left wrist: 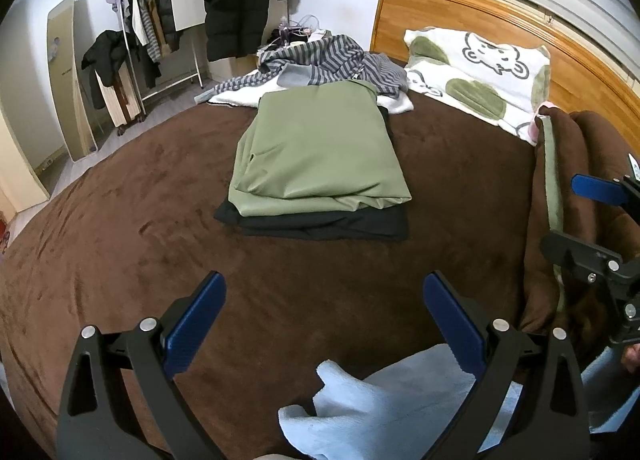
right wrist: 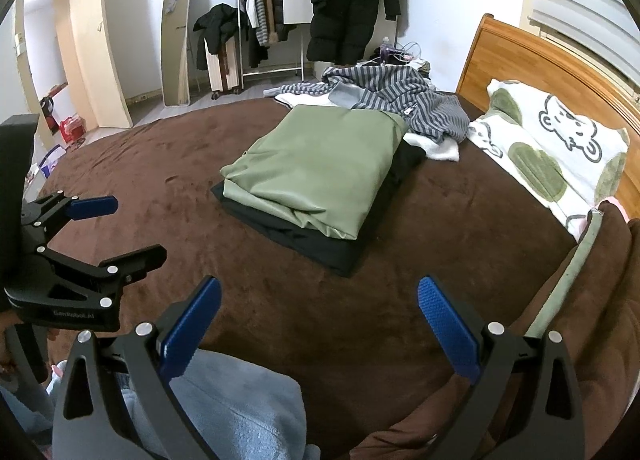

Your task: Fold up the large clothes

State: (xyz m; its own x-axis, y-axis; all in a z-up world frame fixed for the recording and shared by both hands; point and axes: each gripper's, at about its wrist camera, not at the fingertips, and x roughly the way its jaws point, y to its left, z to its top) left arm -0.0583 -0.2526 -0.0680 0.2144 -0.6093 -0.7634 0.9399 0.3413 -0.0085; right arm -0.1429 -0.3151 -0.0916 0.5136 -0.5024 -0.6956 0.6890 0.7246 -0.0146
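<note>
both tools wide, empty: left tool point(left wrist: 324, 312), right tool point(right wrist: 320, 316). green top point(left wrist: 320, 151) folded on black piece point(left wrist: 320, 225) mid-bed point(left wrist: 120, 240). next likely striped top point(left wrist: 332, 63) near headboard corner: pinch 2 shoulders, lift clear, spread flat.

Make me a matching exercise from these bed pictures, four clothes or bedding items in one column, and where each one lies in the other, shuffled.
1. green garment
2. black garment
3. striped garment
4. bear pillow

A. crumpled, unfolded, at the bed's far edge
B. against the headboard
C. folded, top of the pile
D. folded, bottom of the pile

Pairs: 1-C, 2-D, 3-A, 4-B
</note>
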